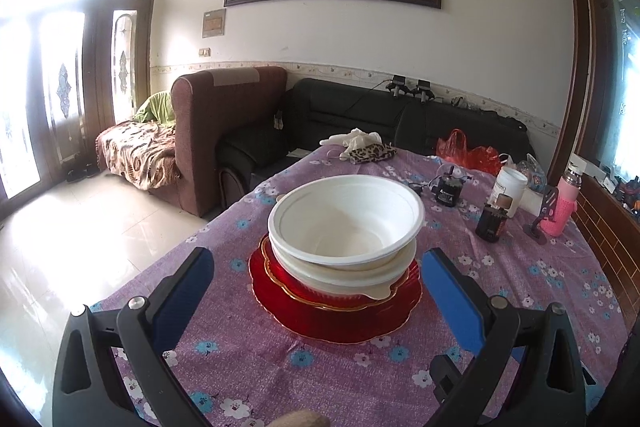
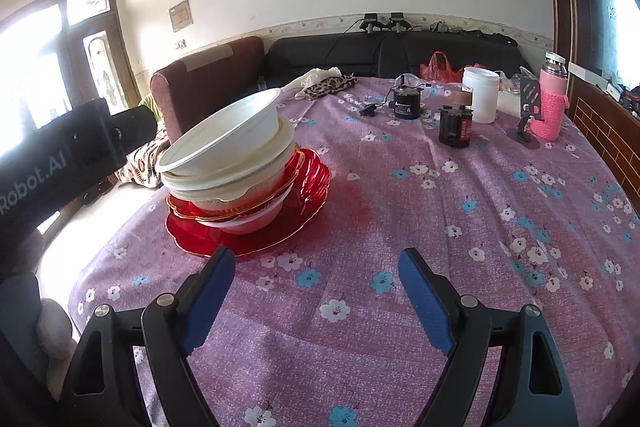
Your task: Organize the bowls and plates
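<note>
Several white bowls (image 1: 346, 223) are sitting nested on red plates (image 1: 336, 307) on the table (image 1: 320, 379); stacking is perhaps almost finished. Left gripper (image 1: 318, 283) and right gripper (image 2: 316, 287) are standing wide, gripping nothing.

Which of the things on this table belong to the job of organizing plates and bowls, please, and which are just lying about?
Part of the job:
- white plastic bowls, stacked
- red glass plates with gold rims, beneath the bowls

Lying about:
- white plastic jar
- pink knit-sleeved bottle
- black round canister
- dark box with red label
- leopard-print cloth
- red plastic bag
</note>
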`<action>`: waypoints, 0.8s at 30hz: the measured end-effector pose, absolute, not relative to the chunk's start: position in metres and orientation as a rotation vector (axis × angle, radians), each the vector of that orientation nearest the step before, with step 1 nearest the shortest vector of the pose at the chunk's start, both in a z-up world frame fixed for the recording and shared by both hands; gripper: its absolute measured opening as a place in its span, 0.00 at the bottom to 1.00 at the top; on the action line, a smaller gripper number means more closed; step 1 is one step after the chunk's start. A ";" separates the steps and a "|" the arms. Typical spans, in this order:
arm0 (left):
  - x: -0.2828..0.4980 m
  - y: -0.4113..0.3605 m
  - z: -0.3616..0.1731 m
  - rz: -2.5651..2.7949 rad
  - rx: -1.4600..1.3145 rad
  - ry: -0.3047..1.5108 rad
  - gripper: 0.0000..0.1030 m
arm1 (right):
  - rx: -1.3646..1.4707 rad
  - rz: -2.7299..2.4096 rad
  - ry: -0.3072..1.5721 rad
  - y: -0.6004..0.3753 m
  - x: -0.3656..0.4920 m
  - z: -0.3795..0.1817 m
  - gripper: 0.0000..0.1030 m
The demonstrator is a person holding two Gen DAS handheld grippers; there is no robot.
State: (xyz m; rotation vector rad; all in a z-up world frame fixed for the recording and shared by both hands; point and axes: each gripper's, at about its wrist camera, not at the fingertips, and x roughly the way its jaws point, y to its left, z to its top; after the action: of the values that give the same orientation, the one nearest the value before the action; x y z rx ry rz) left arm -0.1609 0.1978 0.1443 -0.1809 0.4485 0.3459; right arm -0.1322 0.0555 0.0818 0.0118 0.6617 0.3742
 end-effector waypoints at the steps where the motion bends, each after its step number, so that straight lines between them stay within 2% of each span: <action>1: -0.161 0.199 0.144 0.345 -0.181 0.450 1.00 | 0.008 0.374 0.664 0.058 -0.132 0.081 0.85; 24: -0.150 0.223 0.122 0.351 -0.238 0.545 1.00 | -0.026 0.389 0.704 0.078 -0.127 0.069 0.85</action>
State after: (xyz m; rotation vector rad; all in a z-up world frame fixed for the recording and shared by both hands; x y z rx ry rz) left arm -0.1502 0.2231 0.1219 -0.2380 0.5453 0.3506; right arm -0.1275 0.0776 0.0690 -0.0263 0.7037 0.3890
